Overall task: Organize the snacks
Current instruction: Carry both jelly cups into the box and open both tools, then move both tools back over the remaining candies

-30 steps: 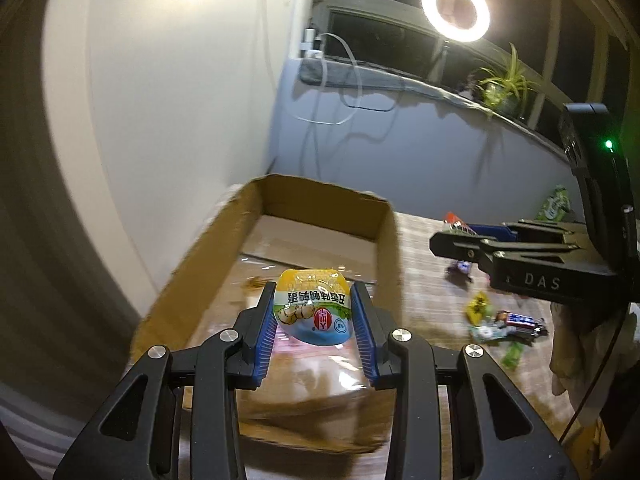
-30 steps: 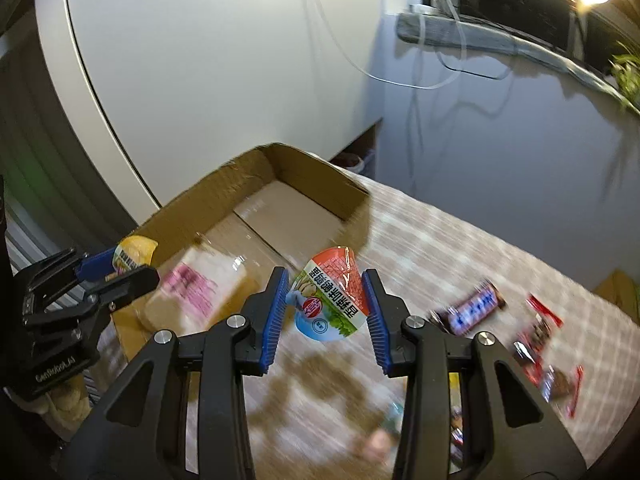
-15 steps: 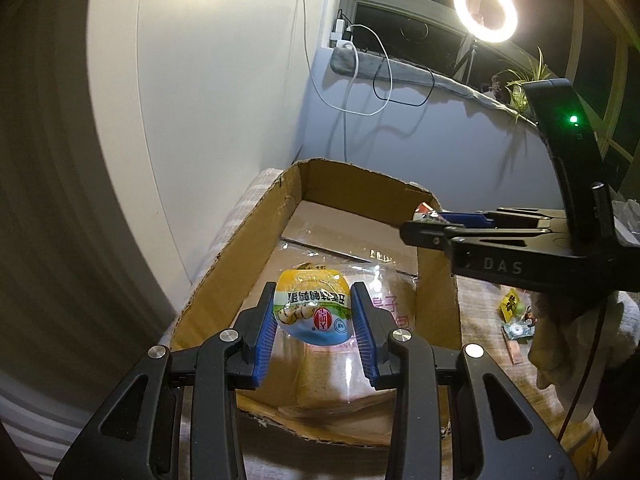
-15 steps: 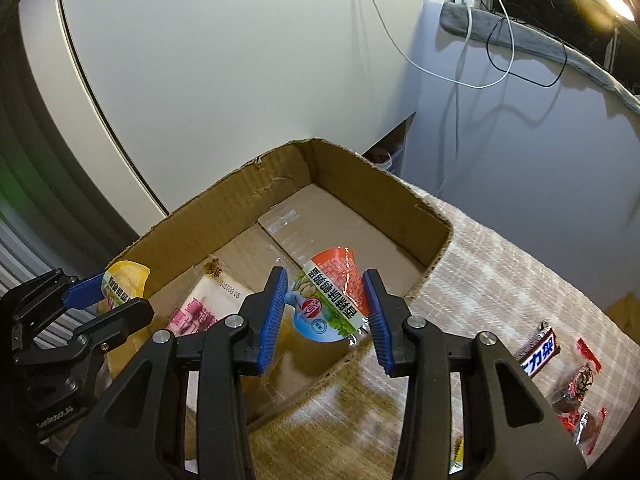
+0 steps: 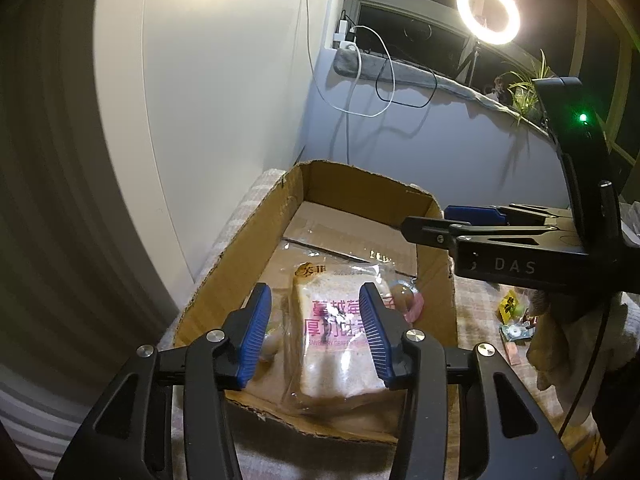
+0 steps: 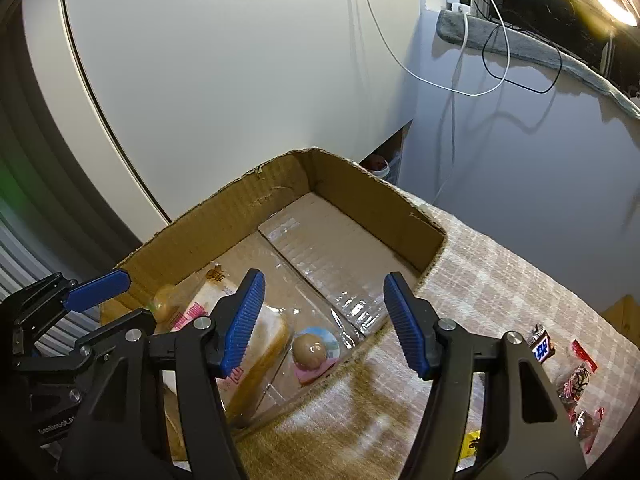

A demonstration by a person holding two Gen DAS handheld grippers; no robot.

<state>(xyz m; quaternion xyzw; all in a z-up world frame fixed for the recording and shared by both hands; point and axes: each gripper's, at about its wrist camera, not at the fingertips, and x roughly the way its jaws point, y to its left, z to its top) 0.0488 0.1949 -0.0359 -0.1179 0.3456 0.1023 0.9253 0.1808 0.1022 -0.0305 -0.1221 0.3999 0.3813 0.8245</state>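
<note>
An open cardboard box (image 5: 240, 248) (image 6: 360, 184) stands on the checked tablecloth. Inside lies a clear bag of sliced bread (image 5: 336, 344) (image 6: 264, 332). My left gripper (image 5: 316, 332) hovers over the box's near end, its jaws opening with nothing between the pads. A yellow snack pouch (image 6: 164, 304) lies beside the bread, under that gripper. My right gripper (image 6: 324, 320) hangs over the box's right wall, jaws opening and empty. A pink-edged pouch (image 6: 314, 350) (image 5: 406, 298) lies in the box below it.
Loose snacks lie on the cloth right of the box: a chocolate bar (image 6: 542, 346), red wrappers (image 6: 576, 380) and small packets (image 5: 512, 312). A white wall stands close on the left. Cables (image 6: 464, 60) hang from the sill, and a ring light (image 5: 488, 12) shines behind.
Both grippers moved over the box and then opened. The yellow pouch dropped from the left one and the pink-edged pouch from the right; both now lie in the box.
</note>
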